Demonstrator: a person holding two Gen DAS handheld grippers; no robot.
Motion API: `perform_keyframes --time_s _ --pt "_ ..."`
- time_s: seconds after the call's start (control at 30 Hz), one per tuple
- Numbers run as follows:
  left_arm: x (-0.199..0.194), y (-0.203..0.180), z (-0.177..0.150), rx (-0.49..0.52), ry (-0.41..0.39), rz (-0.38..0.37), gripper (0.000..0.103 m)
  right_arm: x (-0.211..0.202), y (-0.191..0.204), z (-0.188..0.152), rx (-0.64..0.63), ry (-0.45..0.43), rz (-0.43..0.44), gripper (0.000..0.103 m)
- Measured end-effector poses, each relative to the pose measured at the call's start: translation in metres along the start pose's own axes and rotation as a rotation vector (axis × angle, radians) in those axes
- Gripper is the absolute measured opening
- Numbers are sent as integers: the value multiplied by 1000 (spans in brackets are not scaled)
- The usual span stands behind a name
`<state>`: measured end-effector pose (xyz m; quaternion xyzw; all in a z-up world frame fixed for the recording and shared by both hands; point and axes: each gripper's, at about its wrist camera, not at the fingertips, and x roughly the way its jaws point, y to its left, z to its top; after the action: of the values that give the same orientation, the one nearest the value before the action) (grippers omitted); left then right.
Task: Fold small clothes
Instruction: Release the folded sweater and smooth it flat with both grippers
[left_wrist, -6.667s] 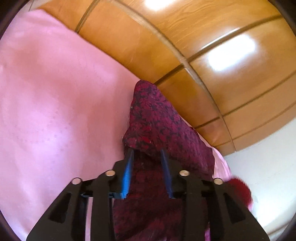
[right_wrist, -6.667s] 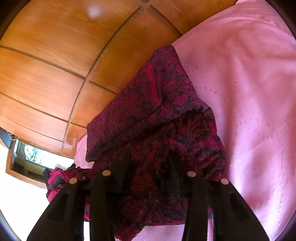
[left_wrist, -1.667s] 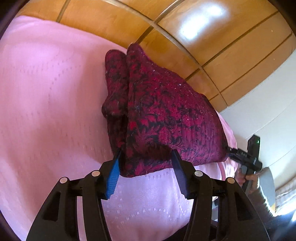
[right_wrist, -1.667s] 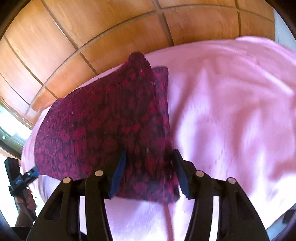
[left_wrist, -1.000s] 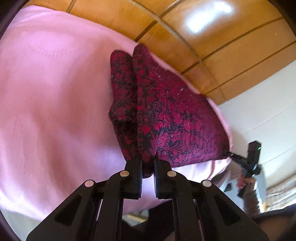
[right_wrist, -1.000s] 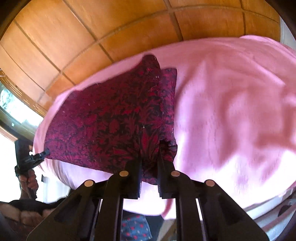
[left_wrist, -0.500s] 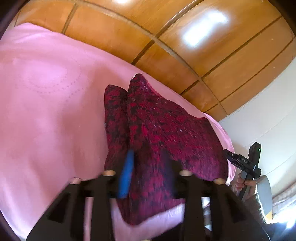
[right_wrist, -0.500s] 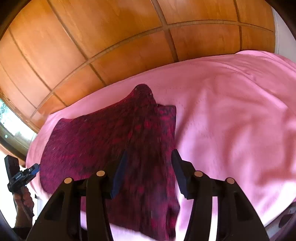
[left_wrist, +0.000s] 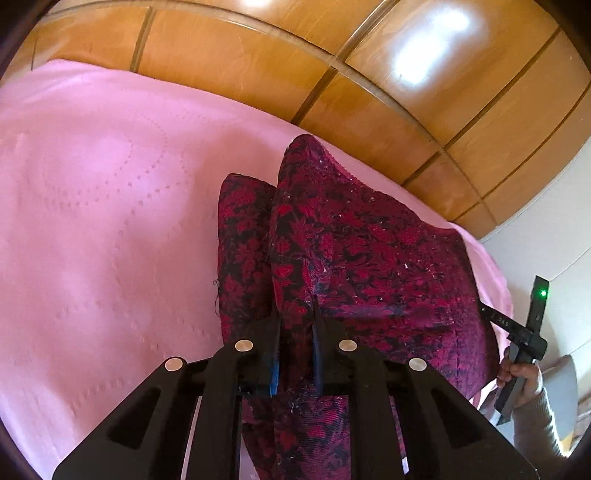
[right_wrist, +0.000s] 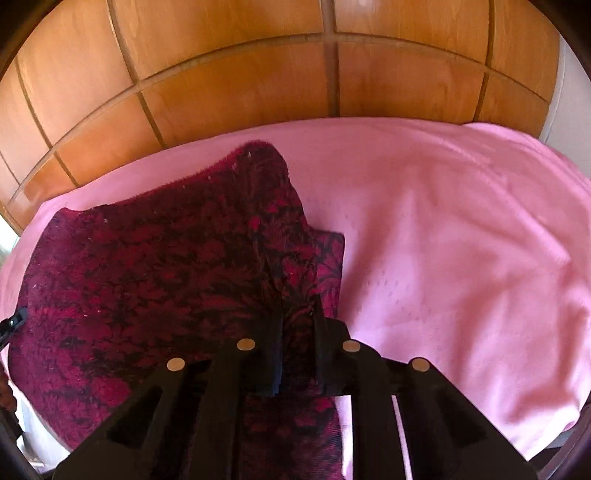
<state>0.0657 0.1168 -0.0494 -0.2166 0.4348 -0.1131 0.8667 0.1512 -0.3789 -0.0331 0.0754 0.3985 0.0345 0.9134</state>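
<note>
The dark red patterned garment (left_wrist: 362, 254) lies folded on the pink bedspread (left_wrist: 103, 229), filling the centre and lower right of the left wrist view and the left and centre of the right wrist view (right_wrist: 147, 280). The left claw (left_wrist: 295, 325) is narrowed onto a raised fold of the cloth at bottom centre, fabric bunched between its fingers. The right claw (right_wrist: 297, 325) likewise pinches a ridge of the garment, its jaws close together. At the right edge of the left view, a sleeved hand (left_wrist: 524, 376) grips a black handle bearing a green light. Wooden panelling (right_wrist: 258, 74) curves across the top behind the bed.
</note>
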Motion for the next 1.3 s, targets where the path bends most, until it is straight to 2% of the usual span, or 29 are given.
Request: perform_keyframes --time_s 0.03,0.07,0.1,0.13,0.17,0.23,0.27,0.4,0.53,0.63,0.7,0.93,1.17,1.2,1.23,1.3 --pt "-2 -3 0 11 -8 22 18 -4 0 -1 1 -5 4 15" --pt "-8 -8 0 23 -24 41 18 -7 0 -1 8 -10 7 22" --pt "-15 -13 -1 42 -46 66 22 -13 -5 -1 24 -25 -7 42" --pt "-25 -21 -2 82 -82 94 25 -17 -7 1 33 -42 -31 51" --pt "-31 -28 -2 107 -111 109 28 -25 -9 1 44 -66 -39 54" --pt "-41 -41 -6 151 -156 110 41 -39 -10 1 73 -105 -15 54" --pt "-43 -47 -8 166 -166 114 42 -46 -7 2 78 -124 -2 55" --pt "-39 -73 -16 247 -175 163 42 -58 40 1 -8 -146 93 63" --pt "-29 -86 -20 279 -160 195 42 -43 104 -6 -141 -94 167 64" --pt "-25 -92 -22 294 -160 209 42 -29 134 -11 -204 -58 191 65" --pt "-25 -95 -23 304 -161 209 42 -22 148 -10 -239 -65 179 72" --pt "-20 -94 -22 307 -157 207 42 9 163 3 -238 5 170 73" --pt "-18 -87 -21 289 -145 201 42 26 169 7 -235 24 154 76" --pt "-18 -87 -20 286 -147 204 47 27 170 7 -237 22 152 77" --pt "-19 -85 -18 282 -153 205 61 27 170 7 -238 21 150 77" --pt "-22 -82 -14 271 -175 203 63 27 171 7 -239 18 151 78"
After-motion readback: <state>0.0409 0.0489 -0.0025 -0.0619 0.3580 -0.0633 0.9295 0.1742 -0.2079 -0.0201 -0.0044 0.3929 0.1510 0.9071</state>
